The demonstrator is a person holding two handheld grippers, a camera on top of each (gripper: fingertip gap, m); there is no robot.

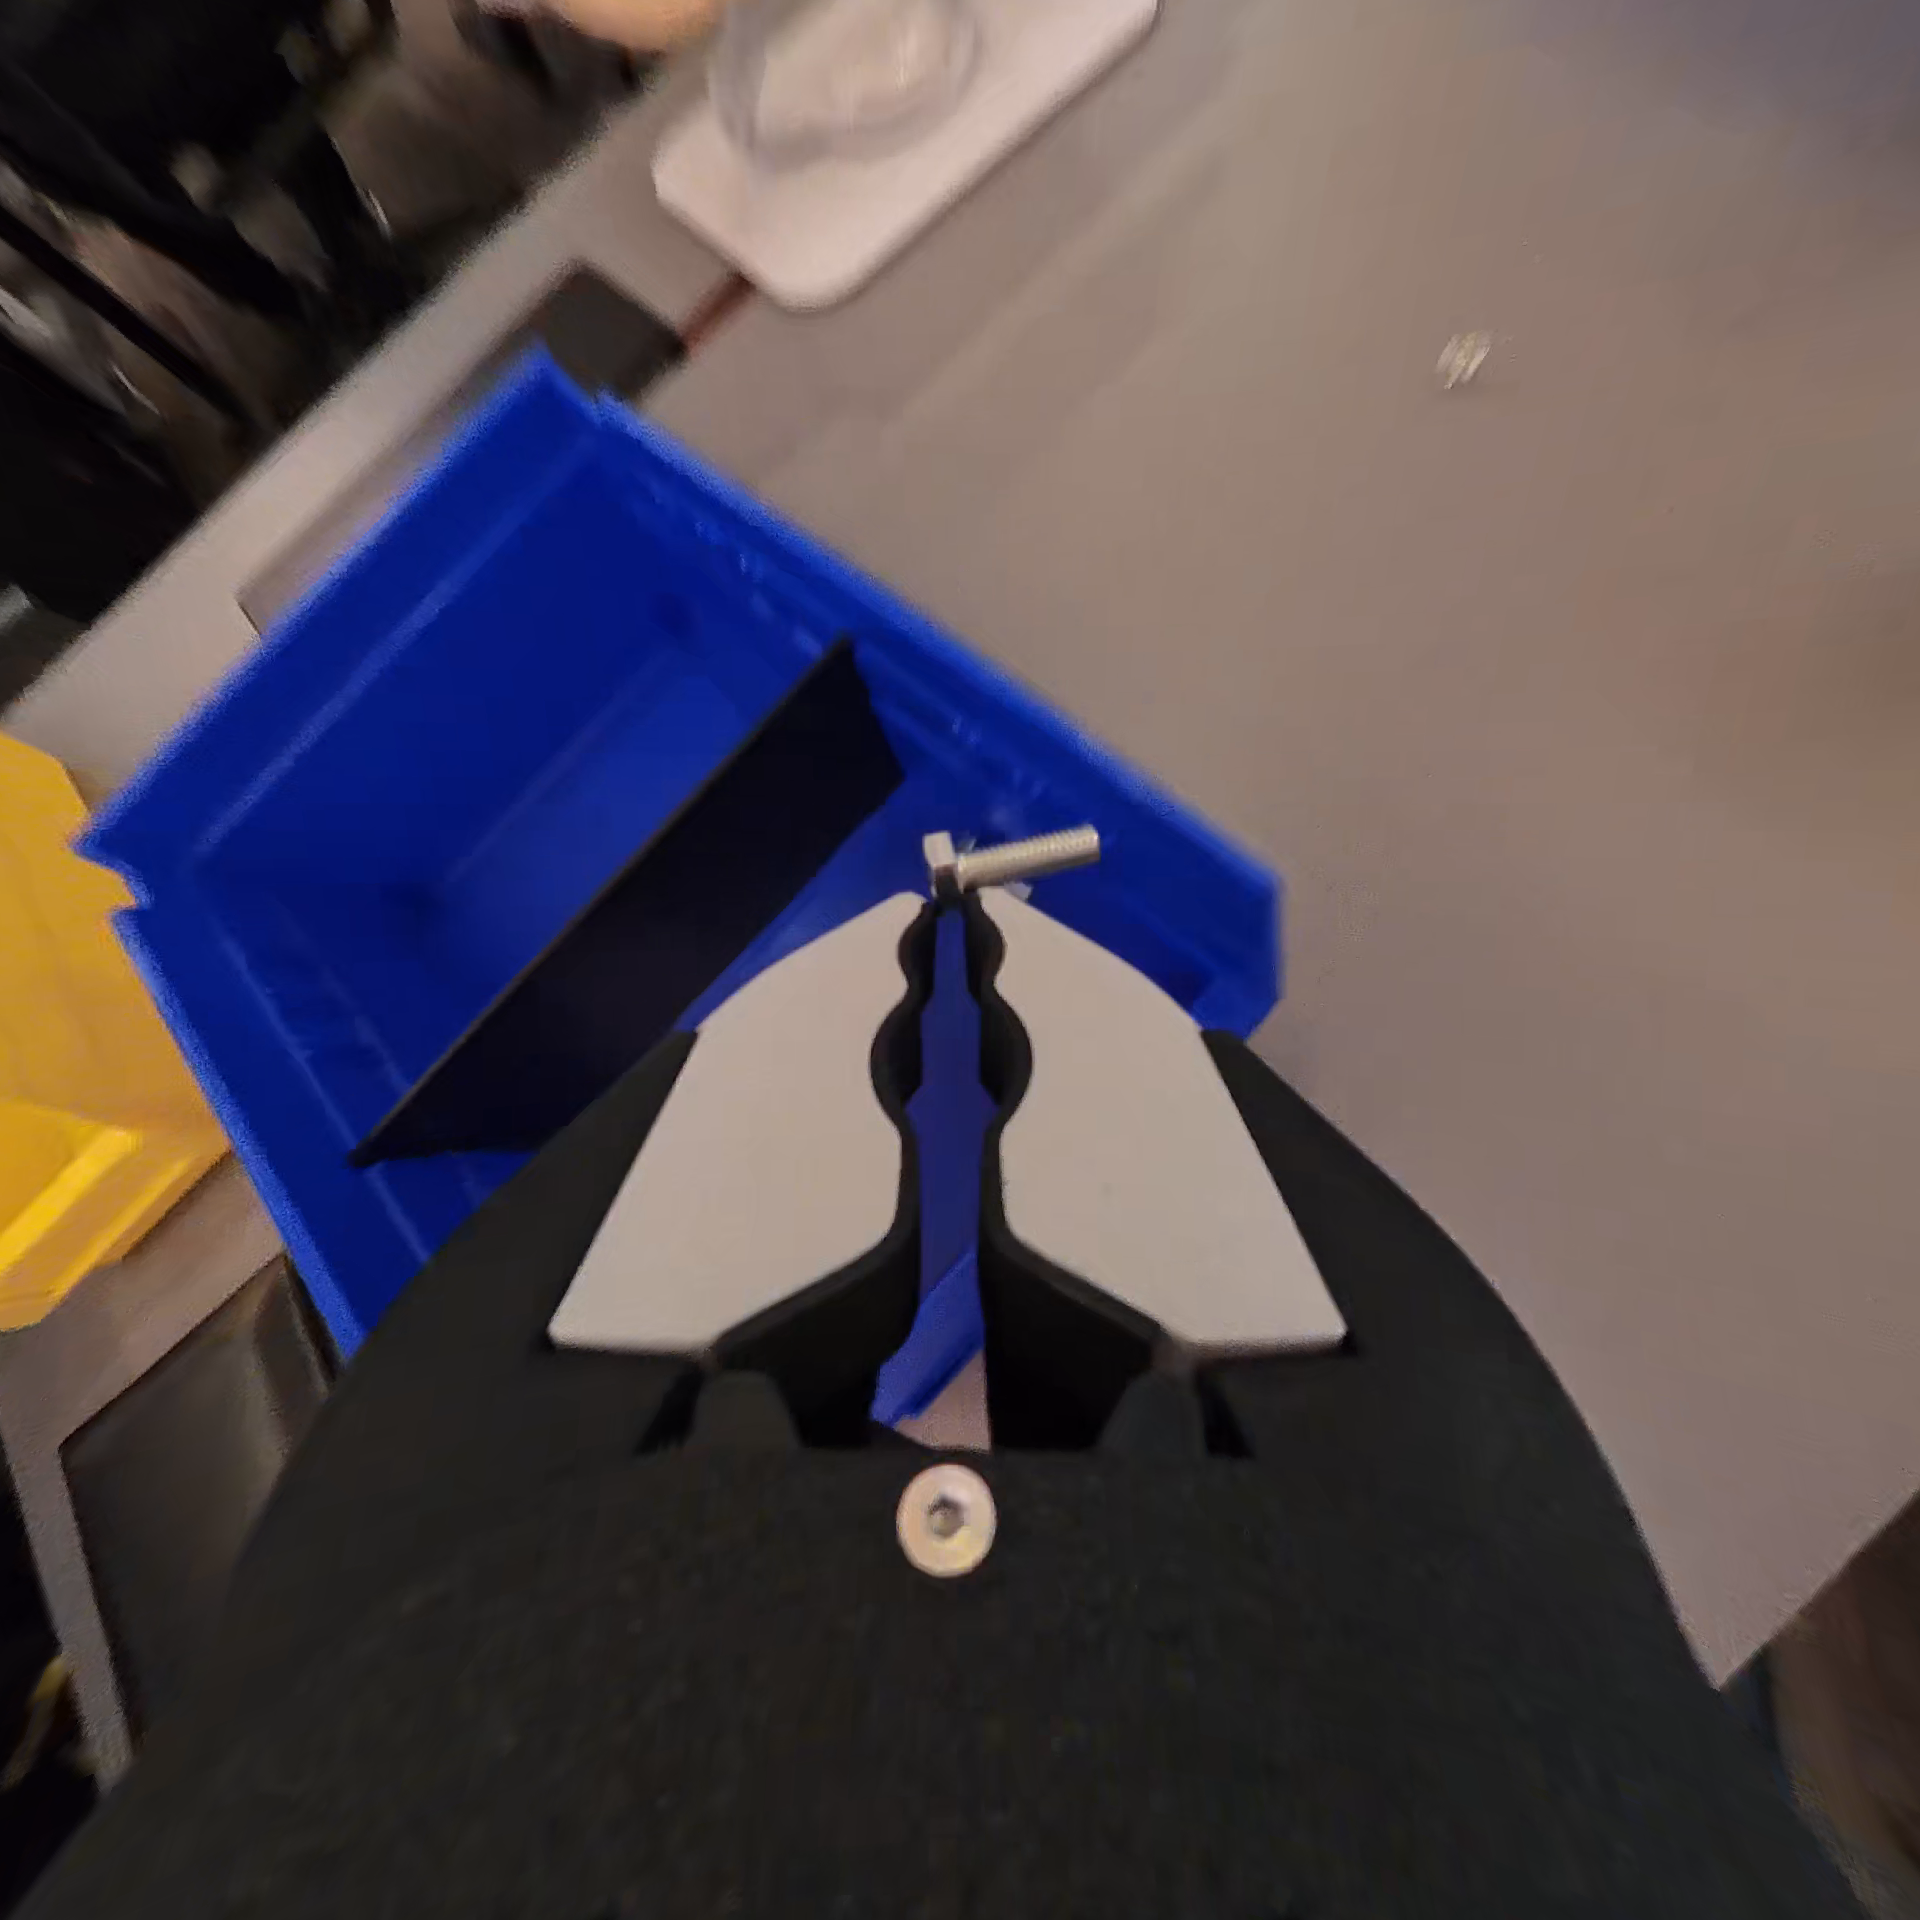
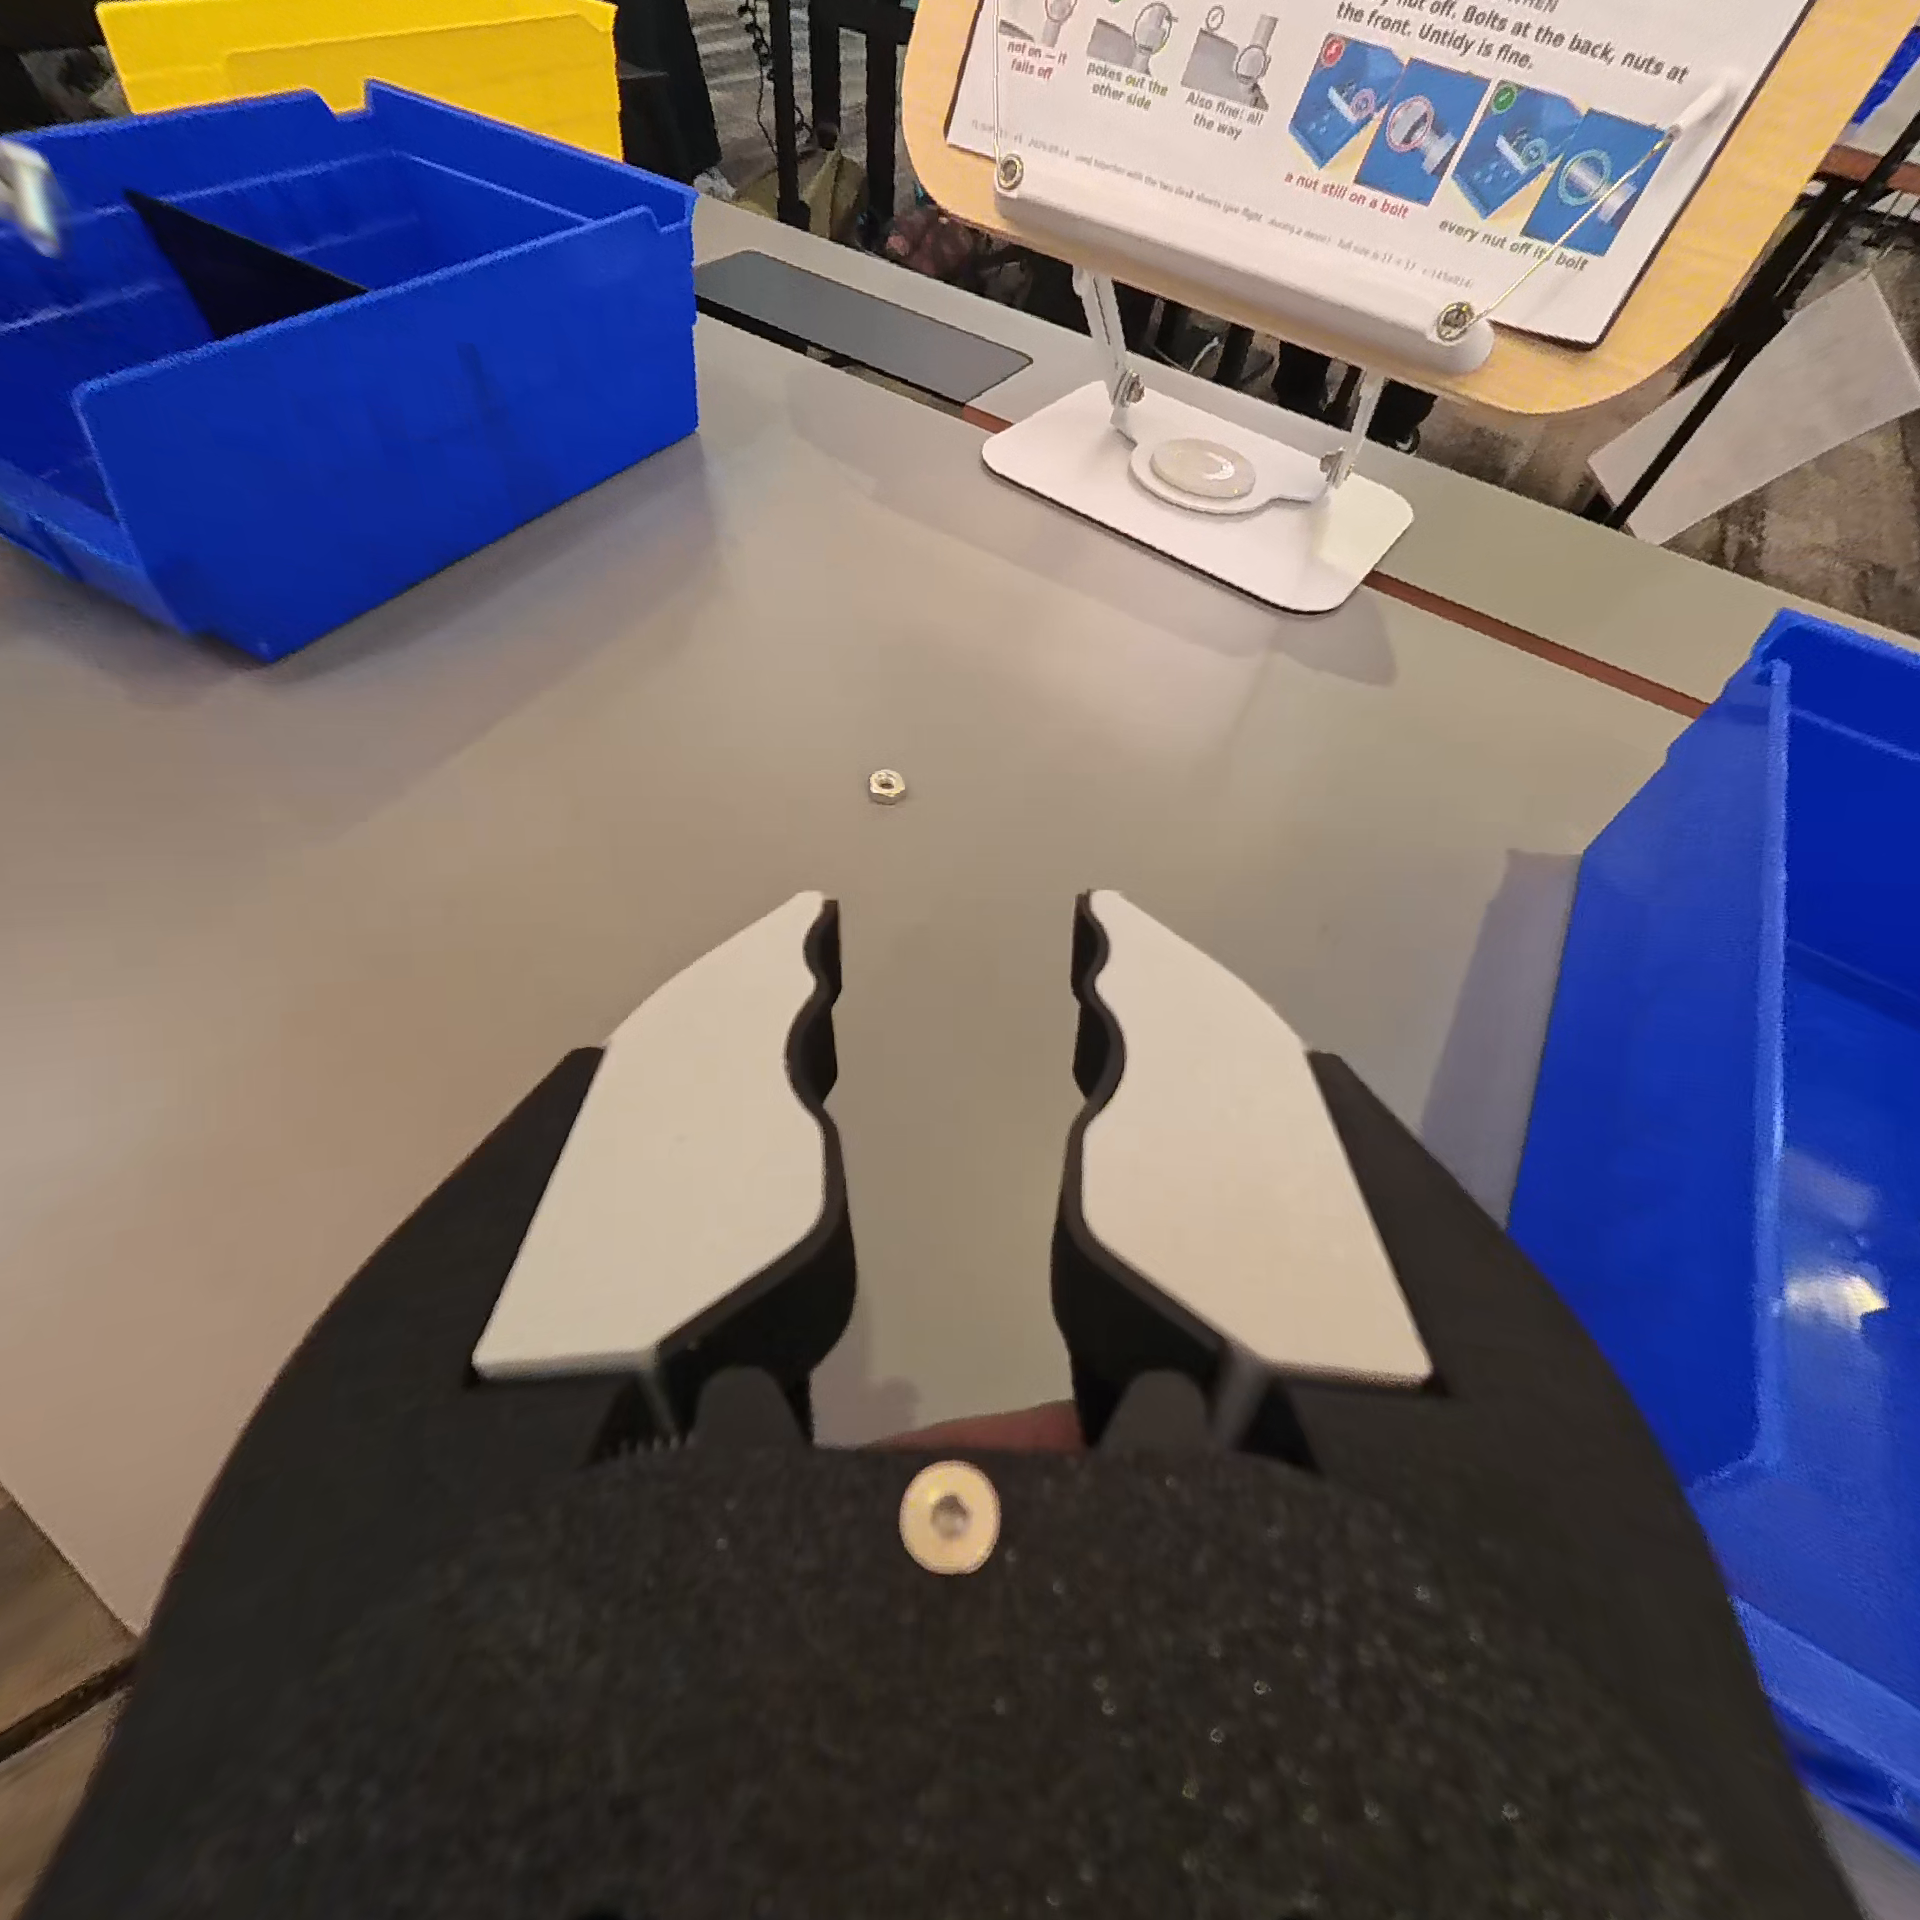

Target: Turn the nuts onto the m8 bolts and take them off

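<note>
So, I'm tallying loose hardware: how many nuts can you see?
1. A single nut lies on the grey table, ahead of the open right tongs. More may be hidden in the blue bins.

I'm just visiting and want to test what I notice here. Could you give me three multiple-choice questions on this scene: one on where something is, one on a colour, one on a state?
1. Where is the loose nut?
A. in a bin
B. on the grey table
C. on the bolt

2. What colour is the bin with the black divider?
A. blue
B. red
C. green

3. What state is the right tool in?
A. shut on a nut
B. shut, empty
C. open, empty

Answers: 1 B, it lies alone on bare tabletop. 2 A, its walls are blue. 3 C, its fingers stand apart; only the left tool grips the bolt.
</note>
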